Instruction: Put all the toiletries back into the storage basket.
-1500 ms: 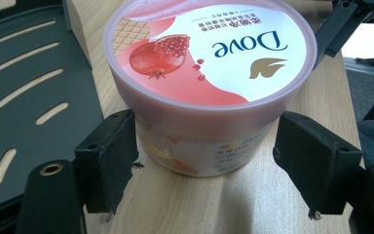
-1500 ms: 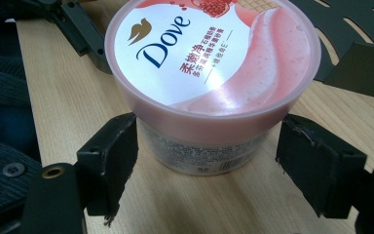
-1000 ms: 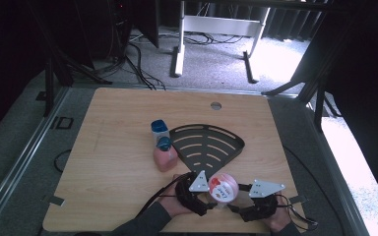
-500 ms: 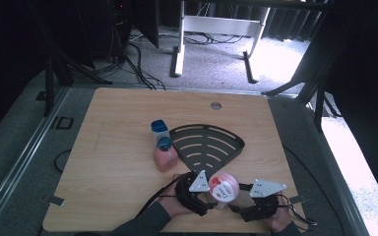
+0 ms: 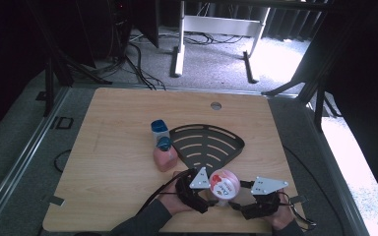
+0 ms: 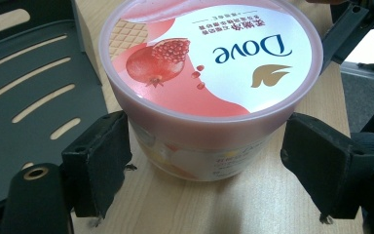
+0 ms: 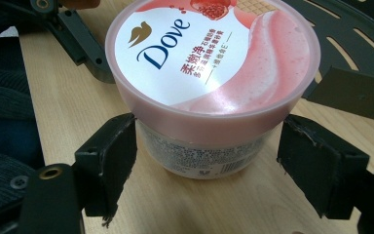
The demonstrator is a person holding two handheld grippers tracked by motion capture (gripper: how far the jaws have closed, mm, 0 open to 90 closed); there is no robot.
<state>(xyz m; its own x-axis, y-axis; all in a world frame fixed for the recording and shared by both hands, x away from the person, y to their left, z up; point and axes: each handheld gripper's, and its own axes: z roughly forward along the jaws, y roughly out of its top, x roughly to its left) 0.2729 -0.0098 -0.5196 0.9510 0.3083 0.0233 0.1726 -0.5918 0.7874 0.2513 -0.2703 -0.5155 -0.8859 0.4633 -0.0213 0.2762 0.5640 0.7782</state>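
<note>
We count one round pink plastic Dove tub [image 5: 224,183] standing on the wooden table [image 5: 118,162] between our two grippers. The left gripper [image 6: 207,158] and the right gripper [image 7: 209,161] both straddle it, jaws spread. Two blue-capped bottles [image 5: 163,152] stand beside one black slotted fan-shaped tray [image 5: 209,145].

overhead view; both gripper views share the tub [image 6: 209,83].

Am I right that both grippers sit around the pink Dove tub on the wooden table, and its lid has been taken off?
Not quite: the lid is on the Dove tub, closed over the top, as the left gripper view shows. The rest holds: the left gripper and the right gripper each have open jaws either side of the tub on the wooden table.
</note>
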